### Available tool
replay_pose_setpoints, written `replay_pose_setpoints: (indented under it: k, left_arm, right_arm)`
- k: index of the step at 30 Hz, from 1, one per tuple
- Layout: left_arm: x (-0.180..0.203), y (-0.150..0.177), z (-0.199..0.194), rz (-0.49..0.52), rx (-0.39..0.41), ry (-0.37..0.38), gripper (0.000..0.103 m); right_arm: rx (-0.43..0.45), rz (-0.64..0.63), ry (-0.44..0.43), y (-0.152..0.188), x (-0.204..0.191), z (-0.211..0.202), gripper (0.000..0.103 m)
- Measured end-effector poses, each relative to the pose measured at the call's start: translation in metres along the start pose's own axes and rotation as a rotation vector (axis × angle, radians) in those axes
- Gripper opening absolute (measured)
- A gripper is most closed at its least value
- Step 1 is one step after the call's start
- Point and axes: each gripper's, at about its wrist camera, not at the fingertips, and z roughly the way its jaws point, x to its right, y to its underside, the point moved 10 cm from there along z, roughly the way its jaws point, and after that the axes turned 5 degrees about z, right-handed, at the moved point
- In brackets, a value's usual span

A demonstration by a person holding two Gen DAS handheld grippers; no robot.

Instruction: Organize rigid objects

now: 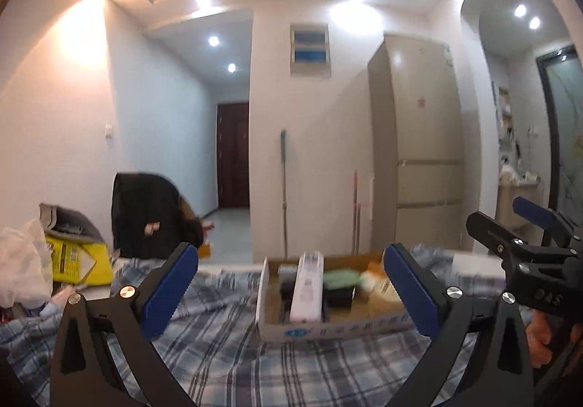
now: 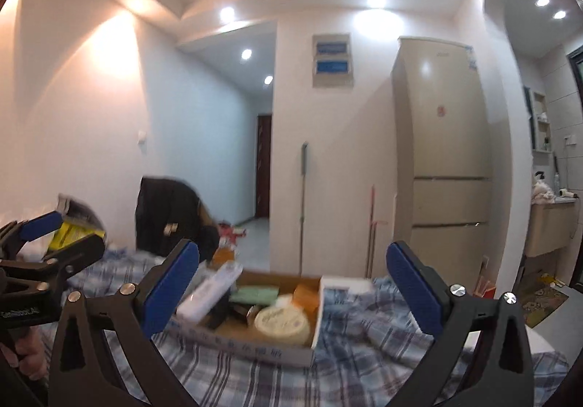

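Observation:
An open cardboard box (image 1: 280, 328) (image 2: 255, 348) lies on a blue checked cloth ahead of both grippers. Inside it I see a long white remote (image 1: 308, 288) (image 2: 211, 292), a green pack (image 1: 342, 277) (image 2: 255, 294), a black item (image 1: 339, 297), an orange piece (image 2: 306, 294) and a round cream tin (image 2: 281, 324). My left gripper (image 1: 291, 286) is open, short of the box, with nothing between its pads. My right gripper (image 2: 291, 288) is open too, nearer the box's right corner. Each gripper shows in the other's view: the right gripper (image 1: 493, 210) and the left gripper (image 2: 80, 228).
A yellow packet (image 1: 80, 261) and a white plastic bag (image 1: 18, 261) sit at the left. A black jacket (image 1: 145, 214) hangs behind the cloth. A flat white box (image 2: 346, 285) lies beyond the cardboard box. A tall fridge (image 1: 426, 137) and a mop (image 1: 283, 188) stand at the far wall.

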Motion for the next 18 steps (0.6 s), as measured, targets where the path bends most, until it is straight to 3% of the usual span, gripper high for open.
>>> replay_pose_setpoints:
  k: [9,18]
  left_arm:
    - [-0.009,0.003,0.003,-0.049,-0.005,0.008,0.103]
    - [0.000,-0.002,-0.007,0.014,0.043,-0.005,0.103]
  right_arm:
    - [-0.032,-0.004,-0.026,0.011,-0.003,0.006,0.103]
    - [-0.055,0.030,-0.016,0.014,0.006,0.010,0.103]
